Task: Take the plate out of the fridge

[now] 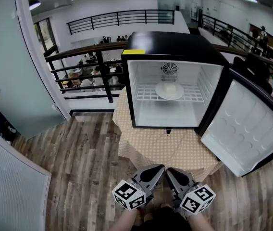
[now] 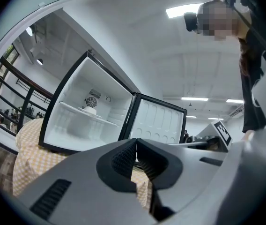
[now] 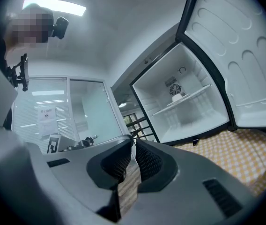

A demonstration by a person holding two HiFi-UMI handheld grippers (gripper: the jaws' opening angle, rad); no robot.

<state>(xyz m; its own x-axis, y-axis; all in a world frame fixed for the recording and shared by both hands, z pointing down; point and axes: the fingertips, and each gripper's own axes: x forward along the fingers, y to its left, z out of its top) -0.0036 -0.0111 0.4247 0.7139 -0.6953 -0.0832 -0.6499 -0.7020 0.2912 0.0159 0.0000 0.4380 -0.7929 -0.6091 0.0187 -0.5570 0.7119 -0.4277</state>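
A small black fridge (image 1: 175, 47) stands on a table with a checked cloth (image 1: 165, 148), its door (image 1: 244, 129) swung wide to the right. A white plate (image 1: 169, 91) lies on the wire shelf inside, also seen as a plate (image 2: 89, 110) in the left gripper view and a plate (image 3: 178, 98) in the right gripper view. Both grippers hang low in front of the table, well short of the fridge. My left gripper (image 1: 159, 169) has its jaws together, empty. My right gripper (image 1: 171, 171) is likewise shut on nothing.
A dark railing (image 1: 83, 57) runs behind the fridge, with people seated beyond it. A frosted glass wall (image 1: 11, 66) stands at the left. Wood floor (image 1: 79, 167) lies around the table. The open door (image 3: 236, 46) juts out on the right side.
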